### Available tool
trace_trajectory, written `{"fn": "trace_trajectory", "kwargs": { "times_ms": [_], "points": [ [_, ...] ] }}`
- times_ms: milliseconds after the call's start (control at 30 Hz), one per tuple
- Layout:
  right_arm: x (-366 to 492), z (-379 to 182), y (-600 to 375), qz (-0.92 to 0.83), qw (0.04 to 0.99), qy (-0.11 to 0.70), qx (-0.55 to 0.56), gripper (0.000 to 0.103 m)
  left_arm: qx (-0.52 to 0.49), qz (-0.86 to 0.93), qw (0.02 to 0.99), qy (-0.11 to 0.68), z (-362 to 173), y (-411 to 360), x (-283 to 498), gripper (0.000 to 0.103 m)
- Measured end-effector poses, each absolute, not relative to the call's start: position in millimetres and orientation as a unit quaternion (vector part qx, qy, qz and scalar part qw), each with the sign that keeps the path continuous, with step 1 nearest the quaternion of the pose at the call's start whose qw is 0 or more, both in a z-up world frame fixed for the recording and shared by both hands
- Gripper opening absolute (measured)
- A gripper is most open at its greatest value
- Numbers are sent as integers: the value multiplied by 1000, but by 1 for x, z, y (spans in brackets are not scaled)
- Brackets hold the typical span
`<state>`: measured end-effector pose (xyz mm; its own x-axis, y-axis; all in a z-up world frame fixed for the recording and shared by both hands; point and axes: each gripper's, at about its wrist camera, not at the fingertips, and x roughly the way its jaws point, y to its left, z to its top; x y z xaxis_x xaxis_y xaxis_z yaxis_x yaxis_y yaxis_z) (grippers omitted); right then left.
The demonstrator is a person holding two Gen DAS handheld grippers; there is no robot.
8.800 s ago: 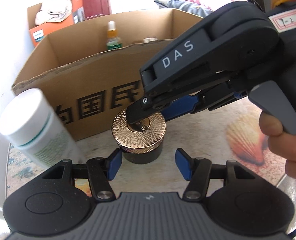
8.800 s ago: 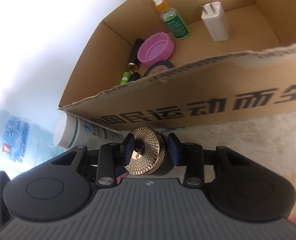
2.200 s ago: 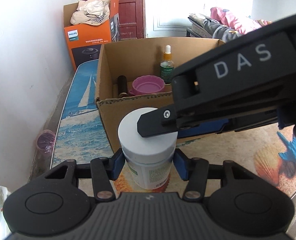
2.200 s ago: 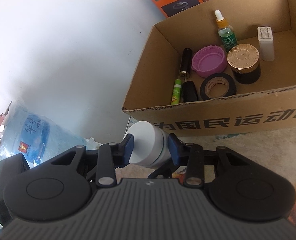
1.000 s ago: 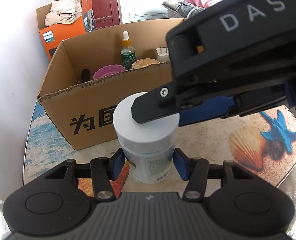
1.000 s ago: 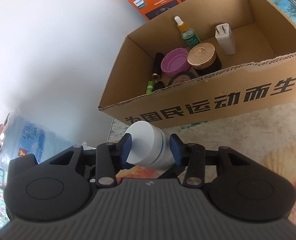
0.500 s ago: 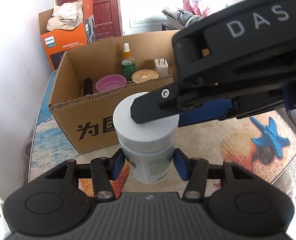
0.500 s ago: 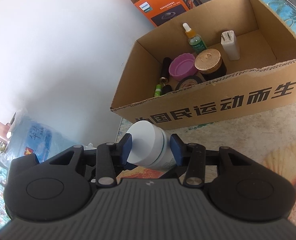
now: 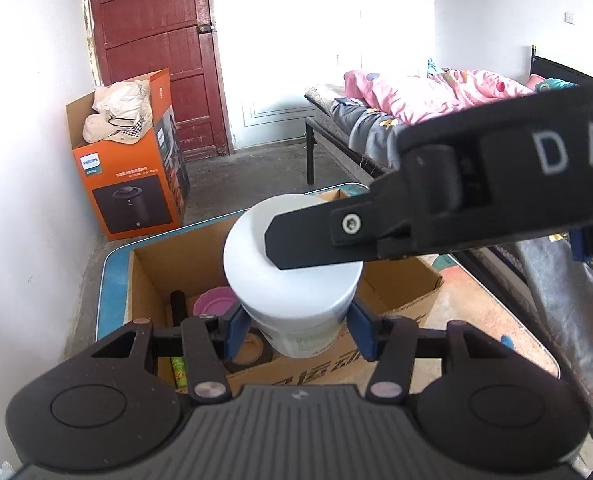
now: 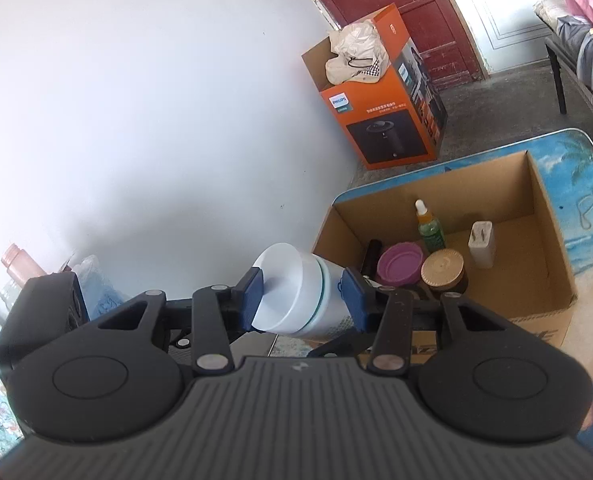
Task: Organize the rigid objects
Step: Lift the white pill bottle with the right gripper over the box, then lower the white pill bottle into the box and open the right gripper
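Note:
A white plastic jar with a white lid hangs in the air above the near edge of the open cardboard box. My left gripper is shut on the jar's body from both sides. My right gripper is shut on the jar's lid end, and its black arm crosses the lid in the left wrist view. The box holds a purple lid, a gold-lidded jar, a dropper bottle, a white plug, a black tube and a tape roll.
The box sits on a table with a beach-print cover. An orange appliance box with a hat on it stands on the floor by a red door. A bed with pink bedding is at the right. The white wall is close on the left.
Both grippers have risen with the jar held between them. The view now looks down into the box from above, where earlier it faced the box's printed front.

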<state>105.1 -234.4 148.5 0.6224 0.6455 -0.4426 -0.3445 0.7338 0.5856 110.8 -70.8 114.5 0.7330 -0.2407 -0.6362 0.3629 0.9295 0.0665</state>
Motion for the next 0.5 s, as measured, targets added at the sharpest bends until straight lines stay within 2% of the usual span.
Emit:
{"fn": "trace_trajectory", "kwargs": {
  "times_ms": [233, 500],
  "points": [
    [149, 141, -269, 254, 870, 347, 240, 44, 79, -194, 902, 377, 109, -102, 171, 54],
    [197, 84, -302, 235, 848, 392, 269, 44, 83, -197, 872, 440, 66, -136, 222, 54]
  ]
}}
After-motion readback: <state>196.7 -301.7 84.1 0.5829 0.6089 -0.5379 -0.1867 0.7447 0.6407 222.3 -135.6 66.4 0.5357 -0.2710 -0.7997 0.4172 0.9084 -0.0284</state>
